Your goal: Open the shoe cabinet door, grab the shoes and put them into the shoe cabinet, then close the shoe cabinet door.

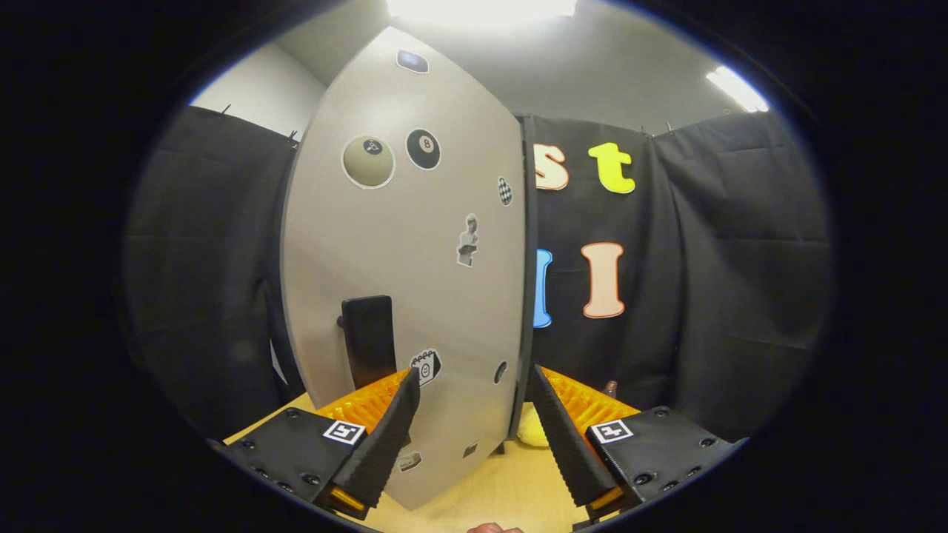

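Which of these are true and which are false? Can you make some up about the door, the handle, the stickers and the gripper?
1. The gripper is open. True.
2. The fingers squeeze the handle. False: the handle stands just beyond the left finger, not pressed by both.
3. The door has stickers on it, one an eight-ball sticker. True.
4. The door's edge stands between the fingers. True.
5. The table is black. False: it is light wood.
6. A shoe is held in the gripper. False: only a bit of something yellow shows past the door's edge; what it is cannot be told.
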The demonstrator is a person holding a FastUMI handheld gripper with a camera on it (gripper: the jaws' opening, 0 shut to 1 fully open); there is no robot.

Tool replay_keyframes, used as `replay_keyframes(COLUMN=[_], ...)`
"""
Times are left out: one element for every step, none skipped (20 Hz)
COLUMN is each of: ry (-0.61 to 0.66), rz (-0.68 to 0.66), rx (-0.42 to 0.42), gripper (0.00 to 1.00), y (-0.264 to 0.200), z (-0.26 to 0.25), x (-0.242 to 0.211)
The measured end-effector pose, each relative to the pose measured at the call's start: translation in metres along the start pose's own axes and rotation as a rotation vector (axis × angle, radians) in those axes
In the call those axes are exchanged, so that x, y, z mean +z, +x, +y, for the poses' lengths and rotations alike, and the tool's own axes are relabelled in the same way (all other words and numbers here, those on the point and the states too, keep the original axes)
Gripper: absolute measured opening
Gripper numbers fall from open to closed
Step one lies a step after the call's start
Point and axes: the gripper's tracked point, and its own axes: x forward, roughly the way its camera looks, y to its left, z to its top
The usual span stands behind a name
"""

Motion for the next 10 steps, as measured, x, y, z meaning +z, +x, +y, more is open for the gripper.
replay_keyframes(ry=[0.01, 0.015, 0.019, 0.018, 0.016, 0.014, 0.013, 0.011, 0.008, 0.007], rz=[0.005, 0.004, -0.001, -0.004, -0.01, -0.018, -0.021, -0.024, -0.024, -0.022], rx=[0.028, 0.052, 0.078, 0.094, 0.108, 0.119, 0.127, 0.133, 0.138, 0.143], gripper=[0.95, 0.95, 0.95, 0.95, 0.95, 0.95, 0.95, 0.95, 0.95, 0.96], y=[0.005, 0.009, 0.012, 0.015, 0.016, 0.016, 0.015, 0.014, 0.012, 0.009], z=[0.016, 0.027, 0.04, 0.048, 0.055, 0.063, 0.067, 0.07, 0.073, 0.076], x=[0.0, 0.001, 0.004, 0.006, 0.008, 0.009, 0.009, 0.009, 0.008, 0.006])
